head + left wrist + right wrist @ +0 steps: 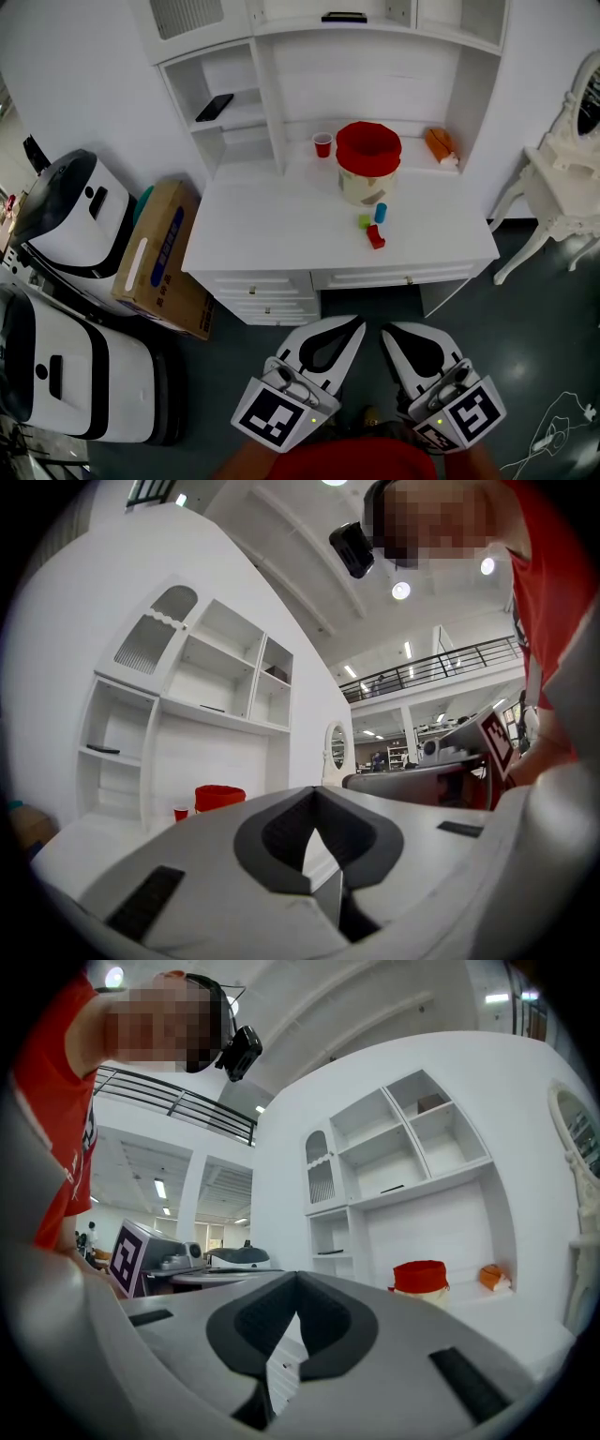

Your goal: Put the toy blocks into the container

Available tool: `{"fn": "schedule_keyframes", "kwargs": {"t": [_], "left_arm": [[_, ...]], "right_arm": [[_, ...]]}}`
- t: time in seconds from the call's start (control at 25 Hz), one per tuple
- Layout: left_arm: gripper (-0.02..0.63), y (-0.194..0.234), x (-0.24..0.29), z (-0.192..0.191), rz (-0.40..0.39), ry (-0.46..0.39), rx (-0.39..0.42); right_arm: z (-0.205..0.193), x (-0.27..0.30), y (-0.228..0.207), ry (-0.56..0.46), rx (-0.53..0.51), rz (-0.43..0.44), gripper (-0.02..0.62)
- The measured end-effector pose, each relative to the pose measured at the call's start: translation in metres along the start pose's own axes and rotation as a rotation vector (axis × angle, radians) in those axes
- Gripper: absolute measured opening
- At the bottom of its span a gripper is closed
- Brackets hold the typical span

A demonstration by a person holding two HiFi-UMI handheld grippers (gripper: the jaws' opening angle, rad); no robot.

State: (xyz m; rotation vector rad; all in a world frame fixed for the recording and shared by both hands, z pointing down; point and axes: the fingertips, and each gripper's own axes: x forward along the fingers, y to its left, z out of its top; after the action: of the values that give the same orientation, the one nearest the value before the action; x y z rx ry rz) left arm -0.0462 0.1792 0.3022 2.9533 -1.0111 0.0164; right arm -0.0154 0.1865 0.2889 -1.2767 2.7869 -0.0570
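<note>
The left gripper [349,330] and the right gripper [394,334] both have their jaws pressed together on nothing, side by side and low before the white desk [253,230], well apart from everything on it. A red cup [322,144] stands just left of the red-topped cream container [367,167] at the desk's back, with a cardboard box [164,258] on the floor to the left. The toy blocks lie on the desk just before the container: a green block [364,221], a blue block [381,213] and a red block [376,236] nearest the front edge.
</note>
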Motion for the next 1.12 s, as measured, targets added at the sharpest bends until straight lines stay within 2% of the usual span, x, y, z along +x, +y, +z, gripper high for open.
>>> {"fn": "schedule_keyframes", "kwargs": {"t": [0.28, 0.56, 0.88, 1.12], "left_arm": [[0.011, 0.031, -0.013, -0.003, -0.023, -0.012, -0.015], [0.011, 0.046, -0.003, -0.007, -0.053, -0.025, -0.031], [0.011, 0.076, 0.024, -0.016, -0.026, -0.015, -0.022], [0.011, 0.107, 0.067, -0.017, 0.012, 0.001, -0.008]], "right_arm": [[-0.005, 0.025, 0.005, 0.009, -0.01, -0.061, 0.015], [-0.01, 0.04, -0.006, 0.033, -0.01, -0.115, 0.015], [-0.021, 0.065, -0.04, 0.035, 0.004, -0.117, 0.017], [-0.025, 0.091, -0.084, 0.037, 0.004, -0.099, 0.017]]}}
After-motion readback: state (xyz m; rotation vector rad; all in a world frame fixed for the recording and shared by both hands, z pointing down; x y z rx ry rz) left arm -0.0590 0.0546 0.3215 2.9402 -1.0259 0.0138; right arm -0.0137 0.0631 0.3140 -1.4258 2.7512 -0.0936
